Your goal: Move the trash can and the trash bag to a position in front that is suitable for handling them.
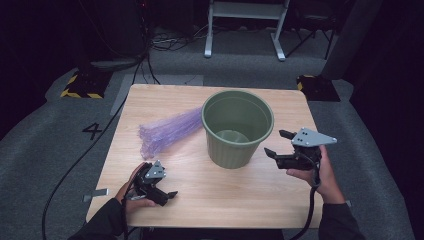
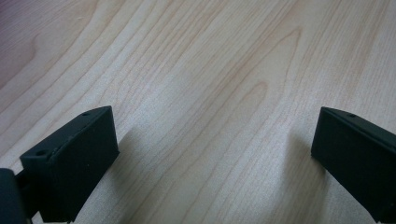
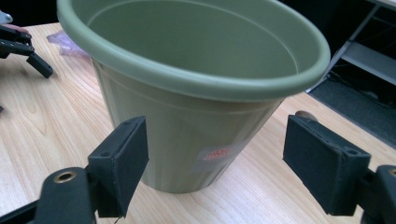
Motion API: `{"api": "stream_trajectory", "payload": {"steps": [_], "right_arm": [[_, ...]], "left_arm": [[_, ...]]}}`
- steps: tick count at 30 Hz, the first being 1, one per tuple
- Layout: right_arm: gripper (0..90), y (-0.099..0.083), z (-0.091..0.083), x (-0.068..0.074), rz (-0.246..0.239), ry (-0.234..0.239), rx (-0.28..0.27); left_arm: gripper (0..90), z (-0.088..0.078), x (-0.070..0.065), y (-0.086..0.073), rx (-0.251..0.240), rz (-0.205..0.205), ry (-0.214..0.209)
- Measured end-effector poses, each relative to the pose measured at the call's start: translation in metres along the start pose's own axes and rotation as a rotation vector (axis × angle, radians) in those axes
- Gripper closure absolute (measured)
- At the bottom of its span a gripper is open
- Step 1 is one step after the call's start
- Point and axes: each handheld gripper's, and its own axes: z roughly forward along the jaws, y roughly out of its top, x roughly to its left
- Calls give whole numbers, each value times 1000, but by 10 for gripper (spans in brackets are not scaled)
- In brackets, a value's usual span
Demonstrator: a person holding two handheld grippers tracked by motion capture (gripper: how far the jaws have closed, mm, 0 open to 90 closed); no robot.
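An empty green plastic bin [image 1: 237,129] stands upright at the middle of the wooden table [image 1: 200,195]. A crumpled purple plastic bag [image 1: 167,129] lies flat to its left, its far end touching the bin's rim. My right gripper [image 1: 279,143] is open just right of the bin, jaws pointing at its wall. In the right gripper view the bin [image 3: 196,84] looms between the spread jaws, a small label [image 3: 215,155] low on its side. My left gripper [image 1: 170,196] rests open near the table's front left, over bare wood [image 2: 205,93].
The table stands on grey carpet. A black cable [image 1: 75,165] runs across the floor at left. Yellow-and-black striped bases [image 1: 82,85] sit at the far corners, and a white metal frame [image 1: 245,25] stands behind.
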Motion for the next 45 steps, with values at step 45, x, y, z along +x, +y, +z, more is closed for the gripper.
{"api": "stream_trajectory", "payload": {"steps": [45], "right_arm": [[265, 45, 35, 30, -105, 153, 27]], "left_arm": [[2, 0, 0, 0, 0, 0, 0]]}}
